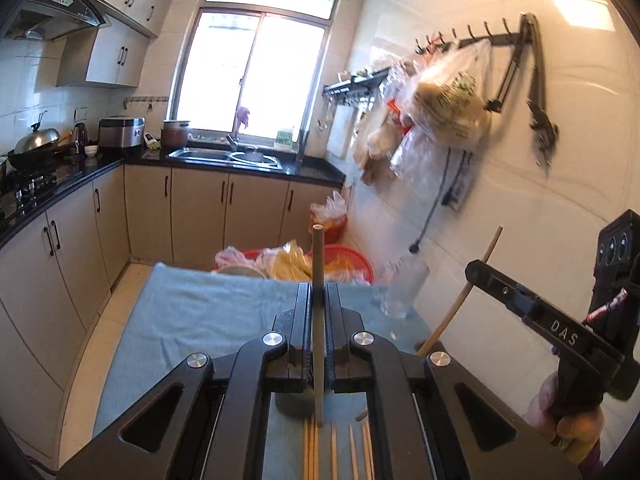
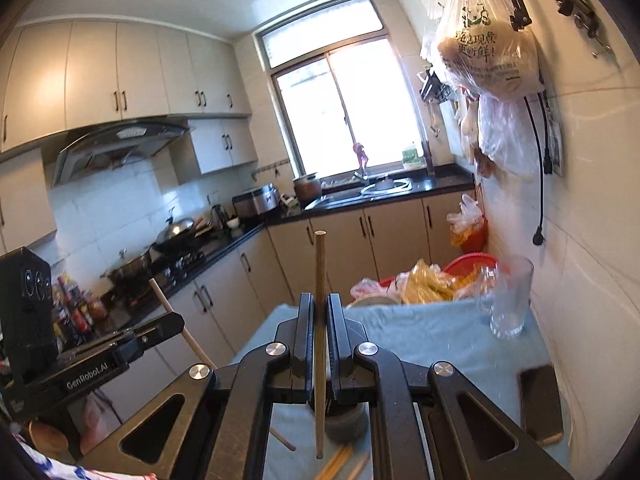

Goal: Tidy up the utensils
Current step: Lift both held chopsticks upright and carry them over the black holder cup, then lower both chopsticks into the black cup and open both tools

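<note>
Kitchen, blue cloth point(image 1: 192, 312) on table. Left gripper point(image 1: 319, 300) clamped on one upright chopstick point(image 1: 318, 264) — right gripper point(image 2: 319, 312) likewise on another chopstick point(image 2: 320, 280). Loose chopsticks point(image 1: 340, 452) lie at 6 o'clock on cloth.

A cloth point(image 1: 208, 312) is spread over the desk point(image 2: 538, 354). At the far right of the desk, by the wall, a glass point(image 2: 512, 300) is stood upright. A phone point(image 2: 540, 404) is laid flat nearer on the right side. More chopsticks point(image 1: 340, 452) are laid at the near edge, with a small cup point(image 2: 346, 424) just beyond them. Beyond the far edge, a basin point(image 1: 352, 258) filled with bags is seen. Far behind, a sink point(image 1: 224, 156) is set under the window point(image 1: 248, 76).
</note>
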A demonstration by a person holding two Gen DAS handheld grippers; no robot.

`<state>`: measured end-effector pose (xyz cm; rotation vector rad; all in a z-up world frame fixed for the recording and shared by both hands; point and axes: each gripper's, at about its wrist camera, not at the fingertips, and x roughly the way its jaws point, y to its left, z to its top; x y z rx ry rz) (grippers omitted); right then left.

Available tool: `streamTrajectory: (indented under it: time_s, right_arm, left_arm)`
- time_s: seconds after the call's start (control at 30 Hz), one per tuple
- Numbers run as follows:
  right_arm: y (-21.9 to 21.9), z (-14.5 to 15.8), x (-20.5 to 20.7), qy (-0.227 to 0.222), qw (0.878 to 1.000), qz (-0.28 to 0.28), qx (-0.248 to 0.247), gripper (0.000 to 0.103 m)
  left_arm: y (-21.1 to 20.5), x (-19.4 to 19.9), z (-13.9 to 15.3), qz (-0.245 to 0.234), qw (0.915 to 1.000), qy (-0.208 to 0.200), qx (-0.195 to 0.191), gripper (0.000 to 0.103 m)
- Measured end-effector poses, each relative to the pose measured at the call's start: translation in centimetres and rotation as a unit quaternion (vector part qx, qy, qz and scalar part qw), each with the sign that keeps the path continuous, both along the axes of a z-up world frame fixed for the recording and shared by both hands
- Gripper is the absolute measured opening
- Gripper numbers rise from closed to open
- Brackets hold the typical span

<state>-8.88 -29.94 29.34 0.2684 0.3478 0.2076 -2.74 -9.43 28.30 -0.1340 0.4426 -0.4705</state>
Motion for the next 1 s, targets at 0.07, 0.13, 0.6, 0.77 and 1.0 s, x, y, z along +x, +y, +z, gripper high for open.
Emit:
streamTrajectory:
  time_s: [0.07, 0.13, 0.6, 0.77, 1.0]
  right_arm:
    - [0.4, 0.4, 1.8, -0.006, 1.0, -0.012, -0.009, 0.007]
    - [0.8, 0.0, 3.5, -0.004, 1.0, -0.024, -0.017, 0.007]
    - [0.3, -10.1, 11.7, 0.121, 0.993, -0.016, -0.001, 0.007]
    - [0.2, -11.3, 12.6, 0.134, 0.991, -0.014, 0.001, 0.007]
    - [-0.2, -11.5, 12.8, 0.135, 0.991, -0.02, 0.007, 0.038]
  left_arm:
    - [-0.5, 1.6, 0.2, 0.004, 1.0, 0.0, -0.005, 0.006]
    - [-1.2, 3.4, -0.1, 0.014, 0.9999, 0.0, -0.001, 0.006]
    - [-3.8, 10.4, -8.1, 0.012, 0.995, 0.094, 0.03, 0.006]
    - [-4.0, 10.2, -8.0, 0.016, 0.9953, 0.088, 0.037, 0.006]
    - [-3.4, 8.7, -7.0, 0.026, 0.9965, 0.069, 0.04, 0.031]
